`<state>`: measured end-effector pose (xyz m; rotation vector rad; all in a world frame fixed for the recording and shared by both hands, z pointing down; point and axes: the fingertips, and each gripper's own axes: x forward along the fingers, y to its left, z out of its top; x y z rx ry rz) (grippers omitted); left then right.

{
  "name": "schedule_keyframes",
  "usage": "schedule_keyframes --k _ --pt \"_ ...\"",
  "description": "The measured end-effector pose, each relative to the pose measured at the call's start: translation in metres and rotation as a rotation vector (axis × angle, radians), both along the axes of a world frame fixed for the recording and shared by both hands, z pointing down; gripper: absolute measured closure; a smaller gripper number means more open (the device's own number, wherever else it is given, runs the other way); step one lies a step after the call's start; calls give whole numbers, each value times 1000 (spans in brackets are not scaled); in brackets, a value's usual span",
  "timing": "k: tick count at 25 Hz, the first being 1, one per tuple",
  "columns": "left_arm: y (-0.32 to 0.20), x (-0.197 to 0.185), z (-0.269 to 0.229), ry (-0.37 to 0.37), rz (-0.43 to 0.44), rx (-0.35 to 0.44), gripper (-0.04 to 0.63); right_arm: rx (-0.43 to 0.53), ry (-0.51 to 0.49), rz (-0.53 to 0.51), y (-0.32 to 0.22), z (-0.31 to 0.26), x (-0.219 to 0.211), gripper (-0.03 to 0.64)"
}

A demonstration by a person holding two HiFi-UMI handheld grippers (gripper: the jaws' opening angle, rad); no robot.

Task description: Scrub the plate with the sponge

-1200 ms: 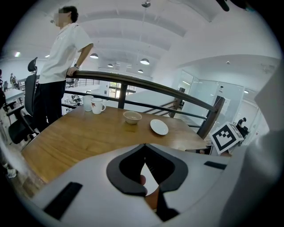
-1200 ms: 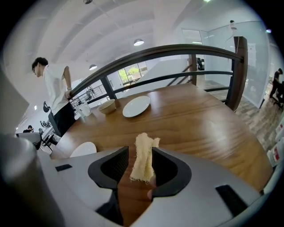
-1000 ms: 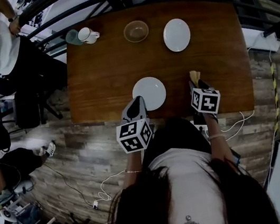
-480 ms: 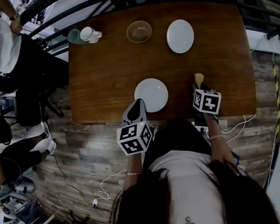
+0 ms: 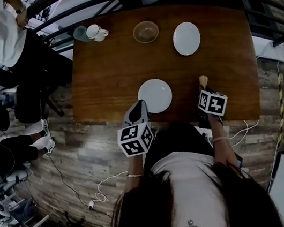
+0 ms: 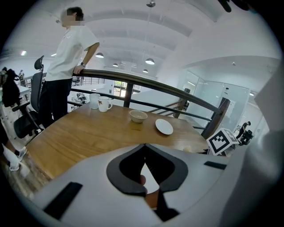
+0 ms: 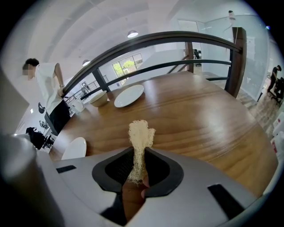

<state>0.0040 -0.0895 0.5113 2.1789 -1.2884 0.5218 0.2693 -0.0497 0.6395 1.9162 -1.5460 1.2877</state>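
I am tilting my right gripper (image 5: 205, 91) down at the table's (image 5: 101, 68) near edge, jaws just closing onto the sponge (image 5: 202, 80). My shut left gripper (image 5: 140, 107) is pointing just beside the plate (image 5: 155, 95), 1 bowl (image 5: 146, 31) beyond.

A brown rectangular wooden table (image 5: 107, 73) is pictured from above. A round white plate (image 5: 154, 95) is set at 6 o'clock, a second white plate (image 5: 186, 38) at 2, a tan round bowl (image 5: 145, 31) at 12, and a white mug (image 5: 96, 32) touching a pale green cup (image 5: 81, 33) at 10.
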Motion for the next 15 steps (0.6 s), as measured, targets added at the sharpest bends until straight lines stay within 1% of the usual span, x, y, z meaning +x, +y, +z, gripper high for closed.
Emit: schedule_keyframes --k 6,12,15 --pt "9 -4 -1 15 -31 -4 585 21 14 -54 -1 -6 -5 529" --pt "24 -11 -2 49 -40 -25 584 61 33 -97 -5 -20 -17 529" --pt "30 -14 -2 55 -33 -32 586 80 35 -120 -8 -27 -26 529"
